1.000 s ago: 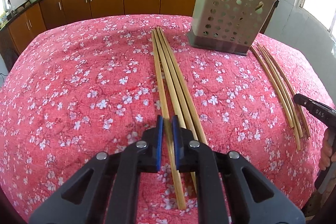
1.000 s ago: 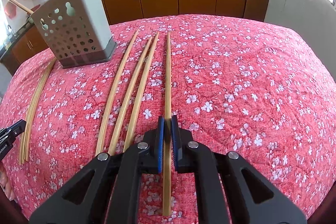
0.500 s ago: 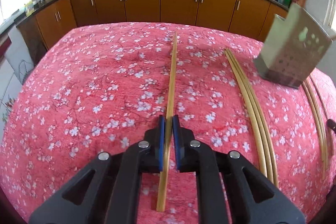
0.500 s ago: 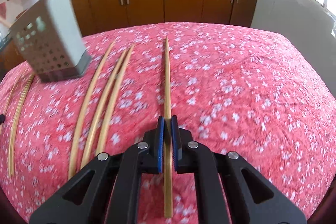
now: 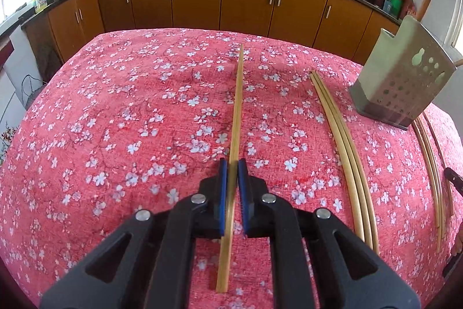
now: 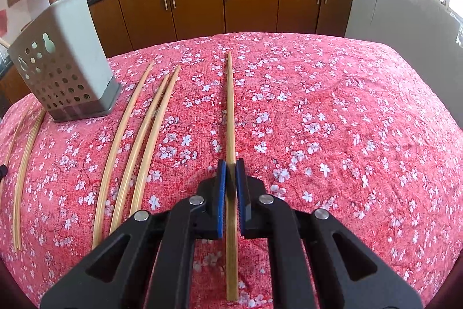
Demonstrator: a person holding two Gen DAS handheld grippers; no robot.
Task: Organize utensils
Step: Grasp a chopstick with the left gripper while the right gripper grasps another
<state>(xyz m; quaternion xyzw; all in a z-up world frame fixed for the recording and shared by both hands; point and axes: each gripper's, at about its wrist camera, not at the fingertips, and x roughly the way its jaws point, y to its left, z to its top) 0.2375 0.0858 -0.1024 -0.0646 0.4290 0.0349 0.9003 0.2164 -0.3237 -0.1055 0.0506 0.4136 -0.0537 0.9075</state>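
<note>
Nearest the lens, our left gripper [image 5: 232, 167] has its jaws drawn in on a single bamboo chopstick [image 5: 236, 112], the blue pads [image 5: 222, 193] pressing its sides about a third of the way up from the butt end. Our right gripper [image 6: 230, 167] does the same with a second chopstick [image 6: 230, 112], jaws nearly closed with only the stick's width between them. Each stick runs straight ahead of its gripper over the red floral cloth [image 5: 115, 120] on the tabletop; whether either is clear of the cloth we cannot tell.

We judge the step in hand to be the pick-up of one chopstick per gripper, with the delivery yet to come.

Farther out stands the perforated grey utensil holder [image 6: 62, 68], our landmark. The right-hand stick lies well to the right of it, with three loose chopsticks [image 6: 136, 141] between; in the left view the held stick lies well to the left of the holder [image 5: 405, 83], three more [image 5: 344, 144] between them. A further thin bundle [image 6: 24, 161] lies on the holder's far side in each view.

The next move, as we read it, calls for lifting each stick, tipping it upright and bringing it over the holder's open top. A grip so near one end may let the long free end swing.
</note>
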